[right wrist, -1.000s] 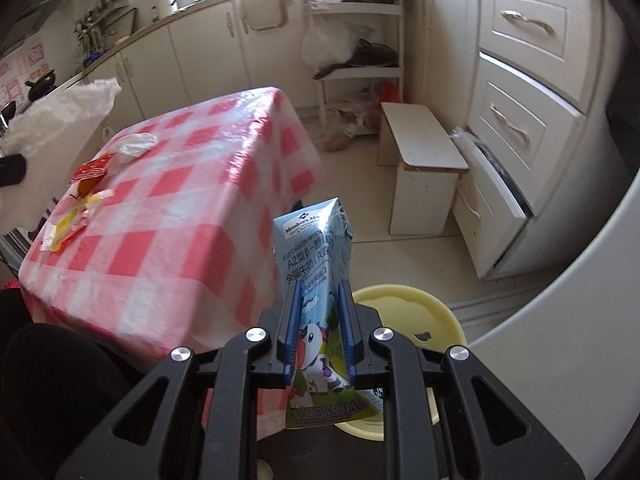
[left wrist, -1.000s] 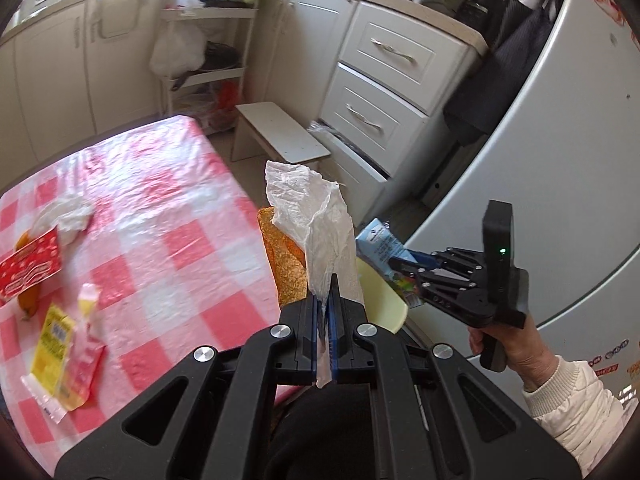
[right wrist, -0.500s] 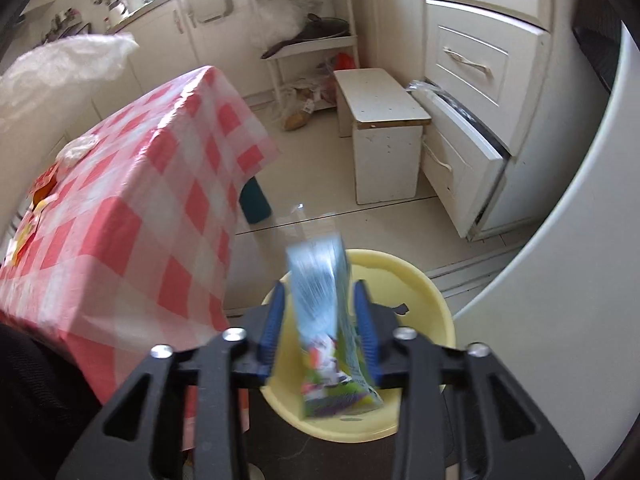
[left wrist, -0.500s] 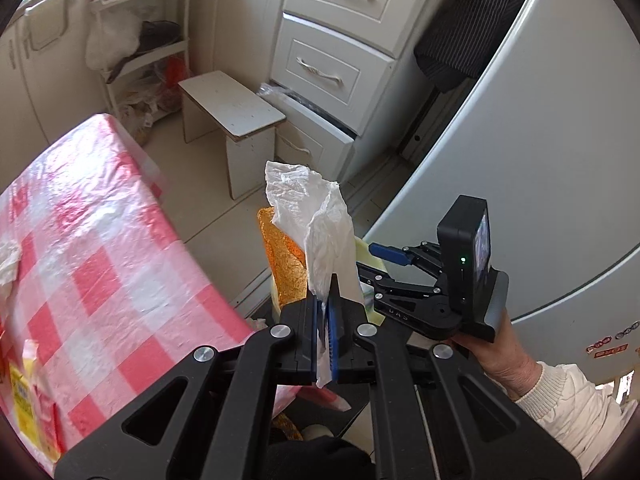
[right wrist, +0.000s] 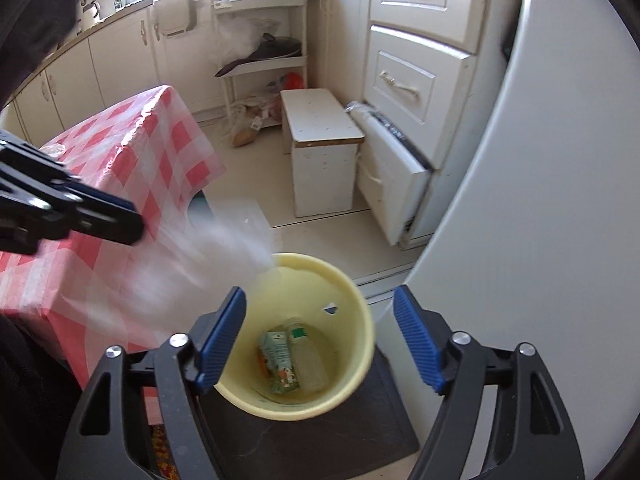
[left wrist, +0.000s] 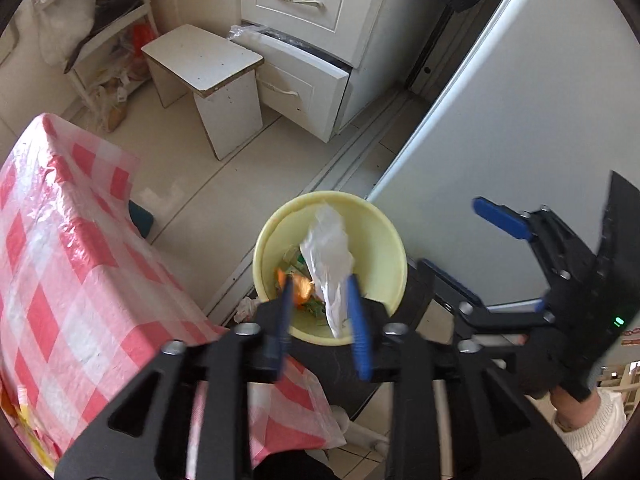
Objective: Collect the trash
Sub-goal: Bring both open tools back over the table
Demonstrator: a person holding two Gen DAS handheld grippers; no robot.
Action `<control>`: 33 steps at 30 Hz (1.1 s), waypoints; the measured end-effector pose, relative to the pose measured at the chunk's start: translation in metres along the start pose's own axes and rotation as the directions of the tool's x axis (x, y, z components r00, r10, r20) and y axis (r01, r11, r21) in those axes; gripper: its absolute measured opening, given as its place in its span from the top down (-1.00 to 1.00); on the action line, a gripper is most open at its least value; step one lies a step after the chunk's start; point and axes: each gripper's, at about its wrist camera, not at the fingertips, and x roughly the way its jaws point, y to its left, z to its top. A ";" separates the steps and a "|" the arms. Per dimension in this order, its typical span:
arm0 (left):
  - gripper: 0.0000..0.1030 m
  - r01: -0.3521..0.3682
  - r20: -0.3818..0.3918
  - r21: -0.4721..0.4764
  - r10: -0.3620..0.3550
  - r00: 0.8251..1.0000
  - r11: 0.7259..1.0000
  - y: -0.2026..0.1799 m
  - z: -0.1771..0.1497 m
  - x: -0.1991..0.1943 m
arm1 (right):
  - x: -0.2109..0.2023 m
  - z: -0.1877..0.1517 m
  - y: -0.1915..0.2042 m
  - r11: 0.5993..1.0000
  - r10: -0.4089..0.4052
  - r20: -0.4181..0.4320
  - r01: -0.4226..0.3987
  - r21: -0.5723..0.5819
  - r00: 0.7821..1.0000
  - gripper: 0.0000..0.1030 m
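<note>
Keep the left gripper (left wrist: 320,312) over the yellow bin (left wrist: 384,240) while its opening fingers free the white plastic bag (left wrist: 328,256), seemingly slipping out; the right gripper (right wrist: 320,336) is opening, empty.

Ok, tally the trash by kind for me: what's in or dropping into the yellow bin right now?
Yellow bin, in it or falling into it:
Drink carton: 1
Clear plastic bottle: 1
White plastic bag: 1
Orange wrapper: 1
Total: 4

Cream cabinets (right wrist: 404,80), white stool (right wrist: 320,136), checked table (left wrist: 60,248) – tiled floor (left wrist: 240,184)
</note>
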 end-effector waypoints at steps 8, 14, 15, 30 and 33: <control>-0.06 -0.085 0.172 -0.083 0.098 0.980 0.993 0.021 -0.029 -0.057 | -0.042 0.010 0.021 1.000 -0.007 0.047 0.007 -0.007 0.999 -0.81; -0.18 -0.139 0.252 -0.218 0.193 0.948 0.966 0.069 -0.077 -0.113 | -0.069 0.021 0.067 0.997 0.043 0.088 -0.036 -0.075 0.995 -0.86; -0.19 -0.150 0.256 -0.235 0.210 0.944 0.960 0.076 -0.084 -0.119 | -0.073 0.022 0.073 0.996 0.047 0.095 -0.039 -0.085 0.994 -0.86; -0.24 -0.189 0.250 -0.408 0.308 0.918 0.893 0.149 -0.187 -0.164 | -0.107 0.039 0.163 0.969 0.110 0.170 -0.067 -0.238 0.979 -0.86; -0.24 -0.186 0.254 -0.427 0.315 0.914 0.885 0.154 -0.196 -0.167 | -0.111 0.042 0.177 0.963 0.123 0.175 -0.075 -0.258 0.977 -0.86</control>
